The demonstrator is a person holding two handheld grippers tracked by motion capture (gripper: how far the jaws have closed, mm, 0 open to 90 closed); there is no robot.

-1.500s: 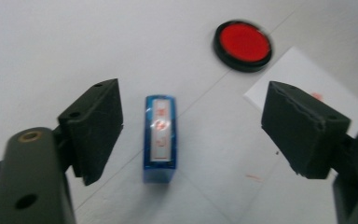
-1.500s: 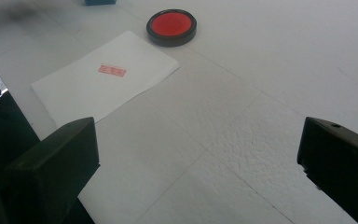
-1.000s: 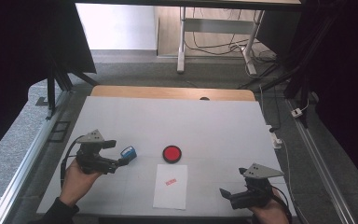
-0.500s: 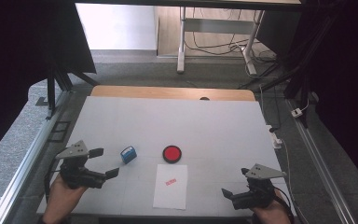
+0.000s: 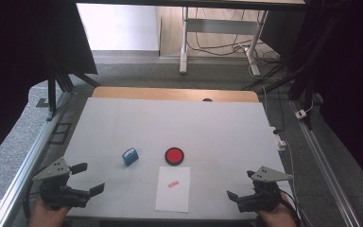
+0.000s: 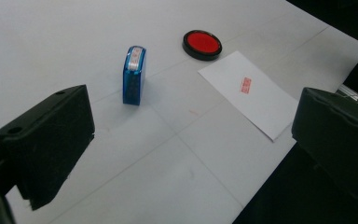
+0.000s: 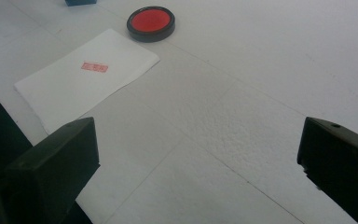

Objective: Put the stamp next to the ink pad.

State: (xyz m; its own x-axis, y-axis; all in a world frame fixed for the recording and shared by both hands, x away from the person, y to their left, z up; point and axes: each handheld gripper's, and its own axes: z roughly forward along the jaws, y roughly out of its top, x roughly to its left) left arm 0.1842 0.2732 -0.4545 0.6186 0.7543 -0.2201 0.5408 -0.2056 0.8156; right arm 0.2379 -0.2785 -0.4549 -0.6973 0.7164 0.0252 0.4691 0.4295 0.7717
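Observation:
A small blue stamp (image 5: 130,156) (image 6: 134,74) stands on the white table, left of a round red ink pad (image 5: 174,155) (image 6: 202,44) (image 7: 151,22). A white sheet of paper (image 5: 173,188) (image 6: 249,93) (image 7: 86,77) with a red stamped mark lies in front of the pad. My left gripper (image 5: 90,178) (image 6: 191,140) is near the front left corner, well apart from the stamp. Its jaws have just been opening and stand open with nothing between them. My right gripper (image 5: 241,184) (image 7: 196,154) rests at the front right, open, over bare table.
The table (image 5: 170,123) has a wooden strip (image 5: 175,94) along its far edge and a metal rail (image 5: 23,165) down its left side. The floor beyond holds desk legs and cables (image 5: 217,47). A white plug (image 5: 278,139) lies off the right edge.
My left gripper let go of the blue stamp and drew back toward the front left corner with its jaws wider. The stamp stays standing on the table. The right gripper kept still.

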